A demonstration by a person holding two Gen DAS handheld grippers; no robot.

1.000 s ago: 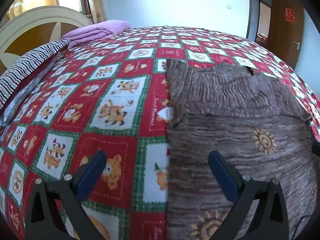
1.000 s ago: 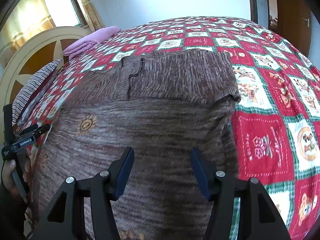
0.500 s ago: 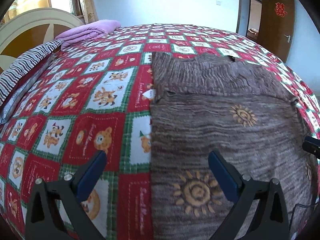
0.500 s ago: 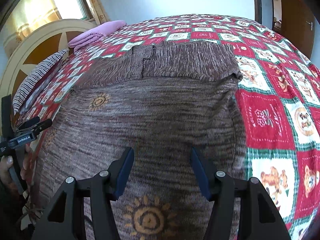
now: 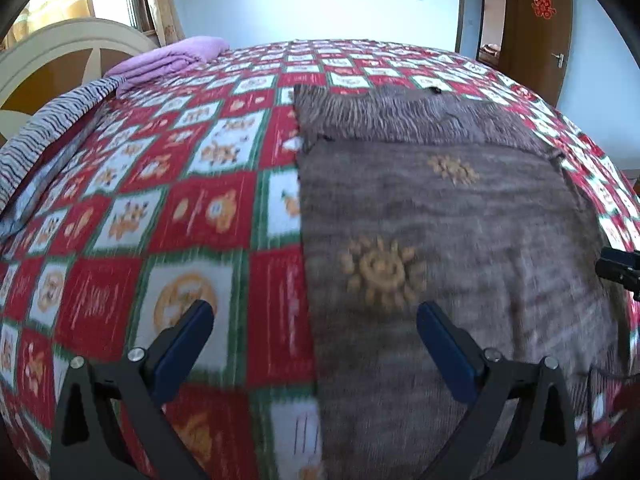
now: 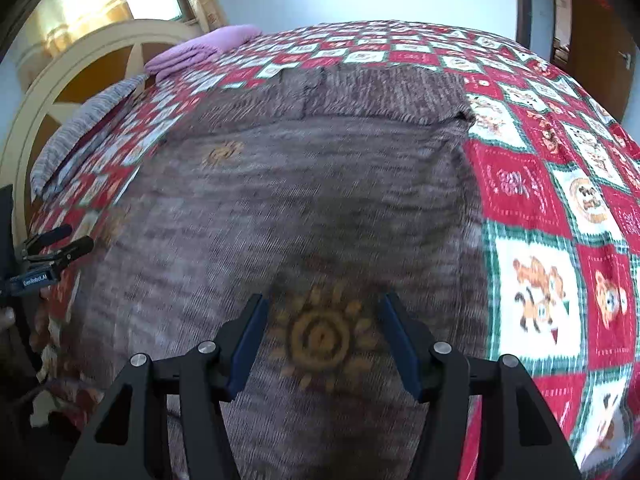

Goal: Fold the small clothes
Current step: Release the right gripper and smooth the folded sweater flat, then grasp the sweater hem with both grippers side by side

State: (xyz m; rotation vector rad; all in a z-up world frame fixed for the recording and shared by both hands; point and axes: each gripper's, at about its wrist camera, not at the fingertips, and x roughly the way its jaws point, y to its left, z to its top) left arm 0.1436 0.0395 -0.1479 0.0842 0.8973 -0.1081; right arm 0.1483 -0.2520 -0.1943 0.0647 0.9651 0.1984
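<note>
A brown knit garment (image 5: 460, 208) with orange sun motifs lies flat on the bed, its far part folded over toward me. It also fills the right wrist view (image 6: 304, 200). My left gripper (image 5: 314, 320) is open and empty, hovering over the garment's left edge near its near end. My right gripper (image 6: 322, 316) is open and empty above a sun motif (image 6: 320, 336) on the garment's near right part. The left gripper also shows at the left edge of the right wrist view (image 6: 56, 244).
The bed has a red, green and white checked quilt (image 5: 168, 200). A folded purple blanket (image 5: 172, 58) and a striped pillow (image 5: 48, 128) lie by the headboard (image 5: 60, 64) at far left. A brown door (image 5: 532, 28) stands at far right.
Both grippers have drawn back toward the near end of the garment, so more of it and its sun motifs show. Both stayed open and empty.
</note>
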